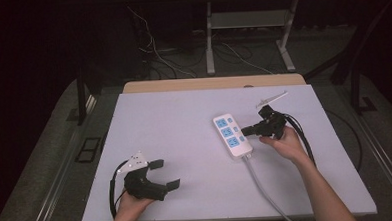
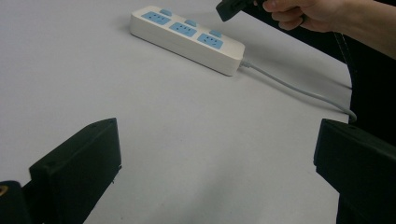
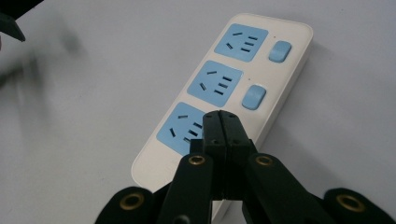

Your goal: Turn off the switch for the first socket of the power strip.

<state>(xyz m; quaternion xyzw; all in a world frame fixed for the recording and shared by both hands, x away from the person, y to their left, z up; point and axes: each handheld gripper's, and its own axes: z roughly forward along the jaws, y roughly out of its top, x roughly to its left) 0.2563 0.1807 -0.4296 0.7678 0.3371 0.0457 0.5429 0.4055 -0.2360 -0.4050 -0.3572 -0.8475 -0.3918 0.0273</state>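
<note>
White strip may skid under a closed-jaw poke

Left gripper, well left of white plastic three-socket power strip w/ blue faces, jaws spread, empty. Right gripper, jaws pressed together, over strip's cord-end socket. Risk: an off-centre push slides the unheld strip.

Left claw agape, right claw closed

The worktop lay bare across its left and centre, giving open passage there. The power strip stood right of centre, its cord running to the near edge. The right gripper, jaws pressed together, hung over the strip's near end. The left gripper, jaws spread, occupied the near-left corner, well apart.
</note>
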